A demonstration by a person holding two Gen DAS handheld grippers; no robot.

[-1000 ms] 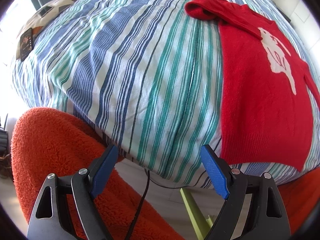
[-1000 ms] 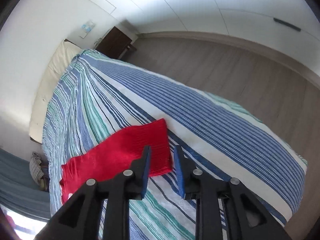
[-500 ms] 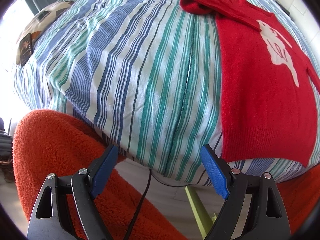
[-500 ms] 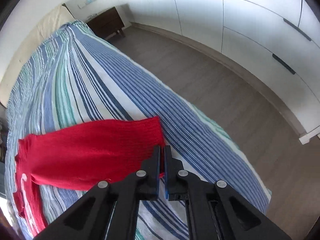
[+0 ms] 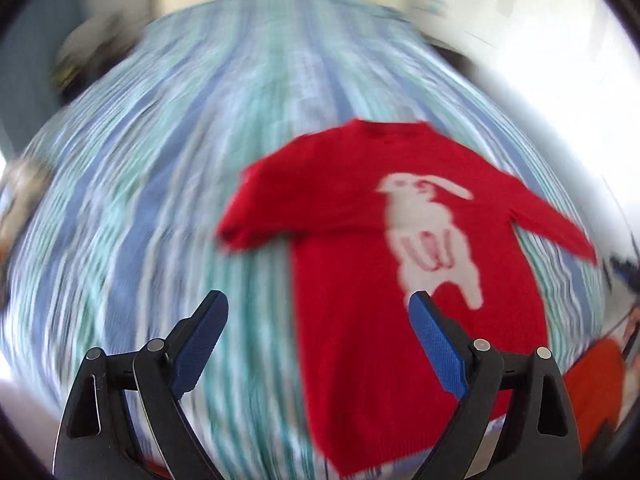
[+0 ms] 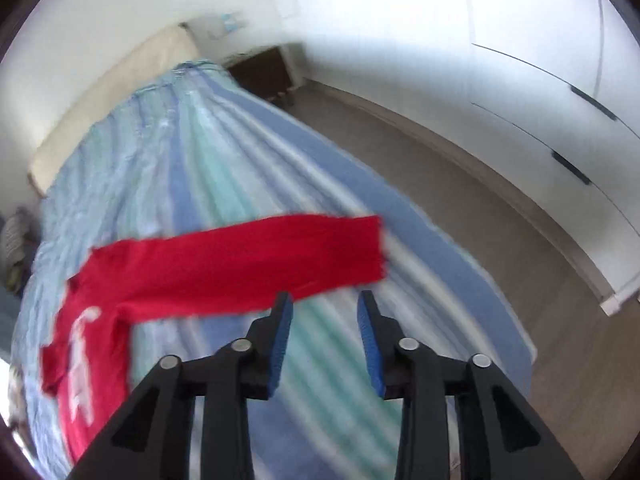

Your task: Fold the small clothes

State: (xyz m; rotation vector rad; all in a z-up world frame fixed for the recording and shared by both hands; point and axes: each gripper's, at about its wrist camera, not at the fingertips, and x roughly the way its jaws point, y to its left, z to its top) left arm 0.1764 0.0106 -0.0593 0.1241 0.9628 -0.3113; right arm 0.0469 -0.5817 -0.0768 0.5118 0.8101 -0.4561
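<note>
A red sweater [image 5: 360, 240] with a white rabbit motif lies flat on the striped bedspread [image 5: 160, 200], neck toward the headboard. The left wrist view is blurred by motion. My left gripper [image 5: 316, 300] hovers above the sweater's lower left side, its jaws wide and still opening, holding nothing. In the right wrist view one red sleeve [image 6: 240, 264] stretches out sideways across the bedspread [image 6: 200, 160]. My right gripper [image 6: 325, 300] sits just short of the sleeve's lower edge, near the cuff. Its jaws are opening with nothing between them.
A cream headboard [image 6: 100, 92] stands at the far end of the bed, with a dark nightstand [image 6: 260, 72] beside it. Wood floor [image 6: 440, 184] and white wardrobe doors [image 6: 540, 60] lie to the right. Orange fleece [image 5: 592, 384] shows at the bed's near right.
My right gripper closed at the sleeve's cuff, then opened and drew back, leaving the sleeve stretched out. My left gripper rose and swung from the bed's edge toward the sweater.
</note>
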